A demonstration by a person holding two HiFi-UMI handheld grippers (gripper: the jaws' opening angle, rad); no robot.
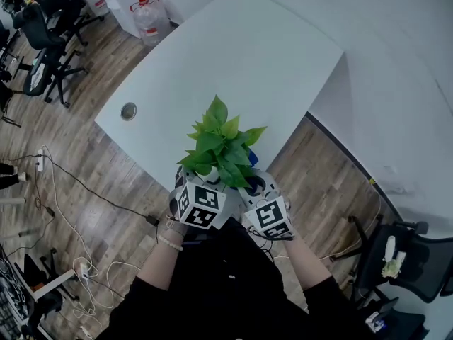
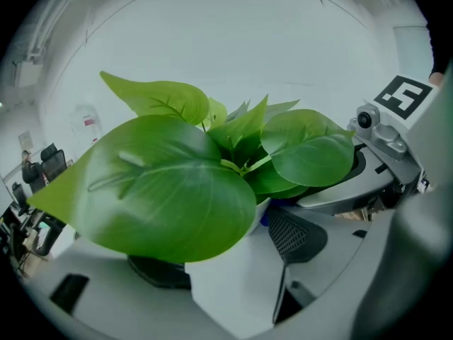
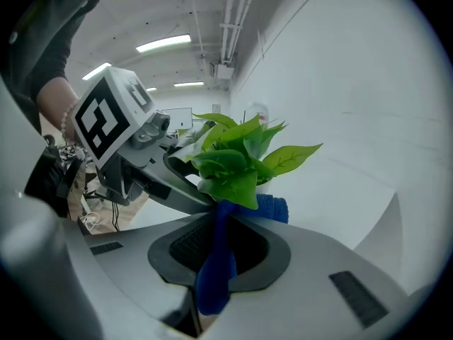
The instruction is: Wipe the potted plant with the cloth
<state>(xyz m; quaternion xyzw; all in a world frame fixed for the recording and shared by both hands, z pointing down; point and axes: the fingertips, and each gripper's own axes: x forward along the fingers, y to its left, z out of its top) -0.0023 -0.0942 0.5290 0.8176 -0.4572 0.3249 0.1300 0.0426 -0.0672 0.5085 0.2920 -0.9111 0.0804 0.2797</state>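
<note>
A leafy green potted plant (image 1: 221, 147) stands near the front edge of the white table (image 1: 233, 55). My left gripper (image 1: 200, 202) is at its base on the left. In the left gripper view, its two black pads (image 2: 294, 236) flank the white pot (image 2: 233, 289) and grip it under the big leaves (image 2: 163, 190). My right gripper (image 1: 267, 211) is on the plant's right side. It is shut on a blue cloth (image 3: 216, 268), whose far end (image 3: 272, 207) lies against the lower leaves (image 3: 233, 165). The pot is hidden in the head view.
A round cable grommet (image 1: 128, 110) sits in the table at the left. Water bottles (image 1: 148, 16) and office chairs (image 1: 42, 27) stand beyond the far left corner. Cables (image 1: 71, 190) run across the wooden floor. Another chair (image 1: 410, 253) stands at the right.
</note>
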